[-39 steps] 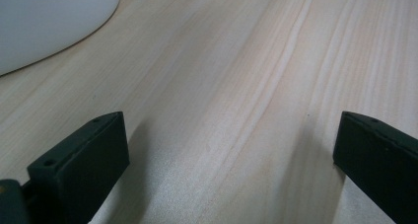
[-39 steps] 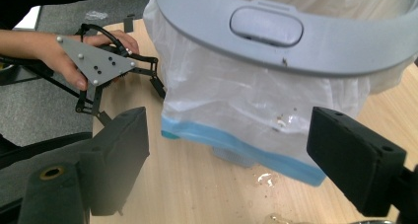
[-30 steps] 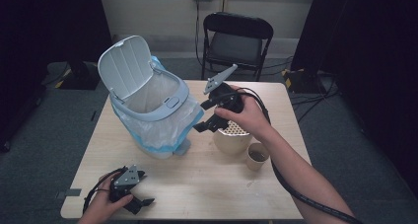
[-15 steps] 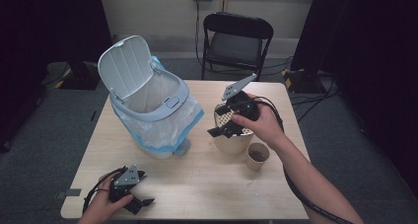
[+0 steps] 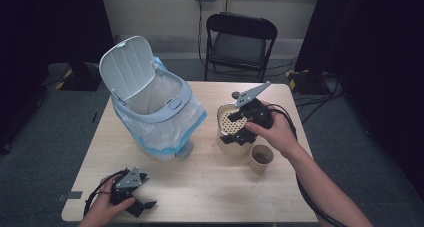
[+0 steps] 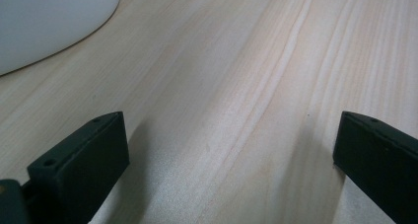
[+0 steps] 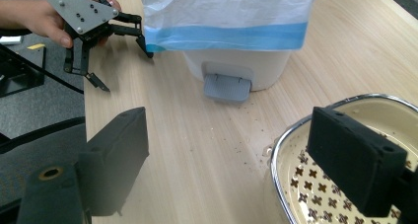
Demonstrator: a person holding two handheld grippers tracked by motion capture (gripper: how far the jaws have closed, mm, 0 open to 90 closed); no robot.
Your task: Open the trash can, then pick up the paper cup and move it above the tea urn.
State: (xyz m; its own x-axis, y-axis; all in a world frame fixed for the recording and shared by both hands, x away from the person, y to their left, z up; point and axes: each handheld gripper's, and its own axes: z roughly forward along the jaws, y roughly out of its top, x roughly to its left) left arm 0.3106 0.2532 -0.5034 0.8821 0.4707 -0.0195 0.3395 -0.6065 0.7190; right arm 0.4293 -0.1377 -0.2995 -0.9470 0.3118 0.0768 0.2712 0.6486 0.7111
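Right gripper (image 5: 239, 128) poised at the rim of the strainer bowl (image 5: 226, 123), beside the open bin (image 5: 150, 104).

The bowl stands at the table's (image 5: 200, 187) three o'clock side, a paper cup (image 5: 261, 158) at its five o'clock and the bin at its nine o'clock. Risks: a jaw landing on the steel rim rather than astride it could tip the bowl or let it slip, and a wide swing of the hand could topple the cup. The right jaws stand well apart and hold nothing; one hangs over the perforated insert (image 7: 325, 194), the other outside the rim. Whether either touches cannot be told. The left gripper (image 5: 134, 197) rests at the table's seven o'clock, jaws wide and empty.
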